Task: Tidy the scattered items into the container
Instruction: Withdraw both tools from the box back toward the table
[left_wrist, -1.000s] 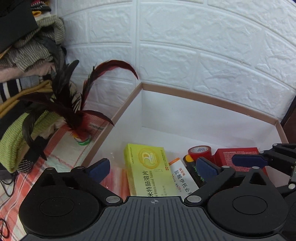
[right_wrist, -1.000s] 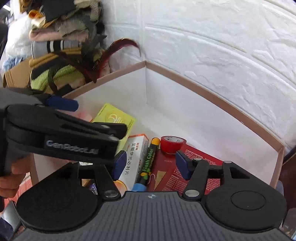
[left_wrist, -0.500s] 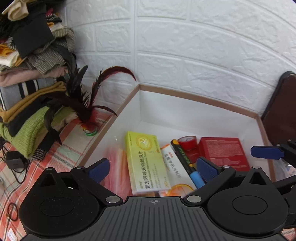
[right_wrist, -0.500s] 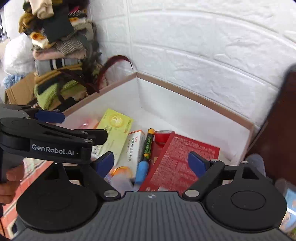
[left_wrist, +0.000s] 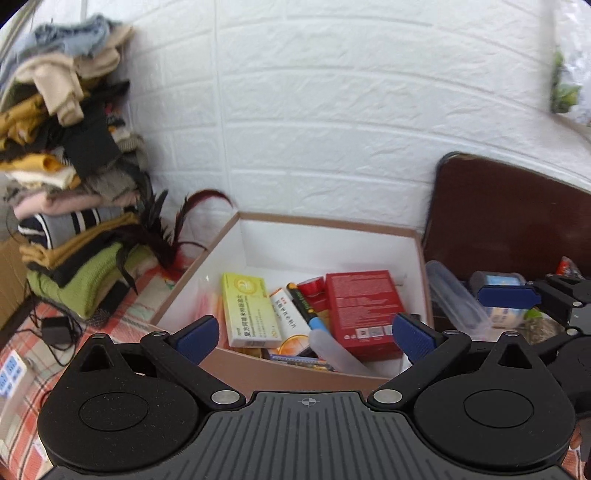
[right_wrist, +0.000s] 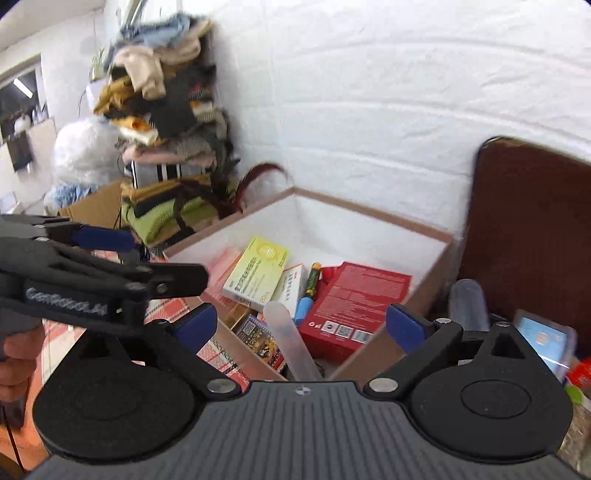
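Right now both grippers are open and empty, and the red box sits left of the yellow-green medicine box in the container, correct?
Not quite. In the left wrist view the red box lies right of the yellow-green medicine box in the container. The left gripper and right gripper are indeed open and empty.

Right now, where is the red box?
In both wrist views the red box lies inside the container, on its right side, next to the marker on its left.

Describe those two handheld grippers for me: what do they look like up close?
Each gripper, left and right, is matte black plastic: a ribbed central body, two round disc housings, angled linkage arms with silver pivot pins, and blue pads on the fingers. White "GenRobot.AI" lettering marks the left gripper's side in the right wrist view.
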